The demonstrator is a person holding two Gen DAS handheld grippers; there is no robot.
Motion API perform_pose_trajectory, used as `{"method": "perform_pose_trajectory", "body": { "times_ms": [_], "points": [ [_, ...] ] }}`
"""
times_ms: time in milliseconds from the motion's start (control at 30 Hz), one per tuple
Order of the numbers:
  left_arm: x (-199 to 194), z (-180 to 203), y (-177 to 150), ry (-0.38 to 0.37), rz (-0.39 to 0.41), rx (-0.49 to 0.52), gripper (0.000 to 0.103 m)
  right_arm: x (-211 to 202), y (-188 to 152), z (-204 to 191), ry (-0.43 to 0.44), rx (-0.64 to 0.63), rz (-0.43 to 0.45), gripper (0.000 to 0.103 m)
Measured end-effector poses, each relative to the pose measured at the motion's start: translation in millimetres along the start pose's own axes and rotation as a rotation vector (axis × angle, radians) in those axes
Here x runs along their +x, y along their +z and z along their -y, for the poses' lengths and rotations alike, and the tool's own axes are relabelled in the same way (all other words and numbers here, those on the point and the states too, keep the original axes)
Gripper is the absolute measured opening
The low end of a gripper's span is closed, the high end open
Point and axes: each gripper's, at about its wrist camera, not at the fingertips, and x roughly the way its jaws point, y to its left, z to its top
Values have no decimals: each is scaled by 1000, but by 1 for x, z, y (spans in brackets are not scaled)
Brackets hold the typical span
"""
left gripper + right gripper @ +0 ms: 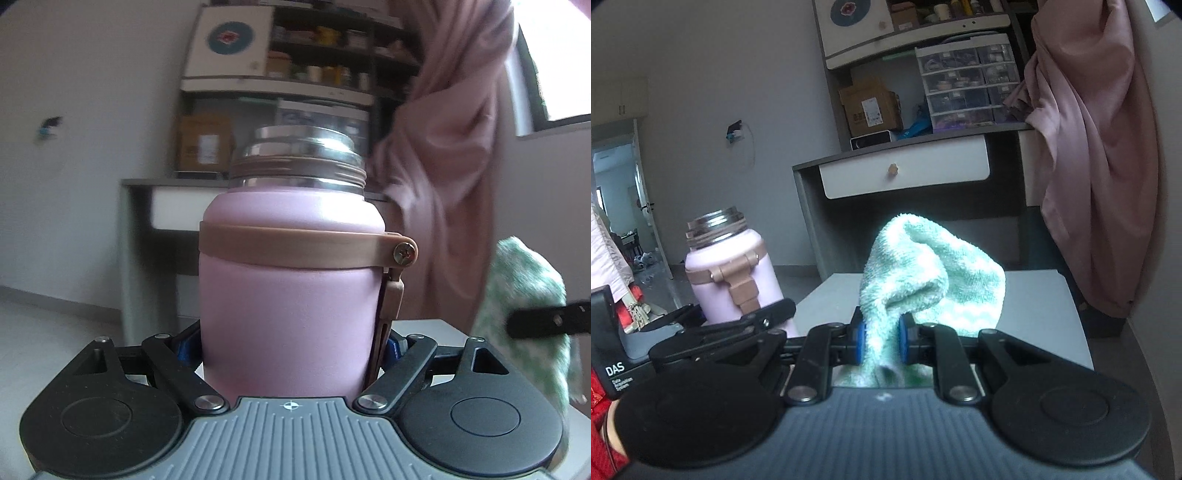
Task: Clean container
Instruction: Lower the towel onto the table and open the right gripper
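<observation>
Bottle, pink, lidless and upright, sits clamped between the left gripper's jaws above the table. At its three o'clock, the right gripper pinches a green cloth tight.

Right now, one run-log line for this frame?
left gripper: shut on pink bottle, lid off | right gripper: shut on green cloth | cloth apart from bottle

Pale pink bottle with brown band and silver steel neck, mint-green cloth with white zigzags, dusty pink curtain, grey desk
</observation>
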Motion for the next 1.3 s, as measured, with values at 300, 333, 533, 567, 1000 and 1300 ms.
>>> {"method": "perform_pose_trajectory", "body": {
  "times_ms": [300, 333, 533, 567, 1000, 1300],
  "points": [
    [-7, 3, 9, 57, -8, -4, 86, 5, -2, 9, -59, -9, -22, 17],
    [-7, 3, 10, 57, -9, -4, 86, 8, -3, 9, -62, -12, -28, 17],
    [-7, 2, 12, 54, -14, -3, 88, 31, -12, 11, -90, 5, -75, 17],
    [-7, 1, 14, 53, -15, -3, 88, 35, -15, 11, -97, 7, -79, 17],
    [-6, 3, 0, 63, -36, 7, 98, 51, -34, 0, -200, -66, -114, 84],
    [-23, 1, -2, 49, -70, 24, 102, 21, -36, -9, -212, -75, -80, 87]
  ]
}}
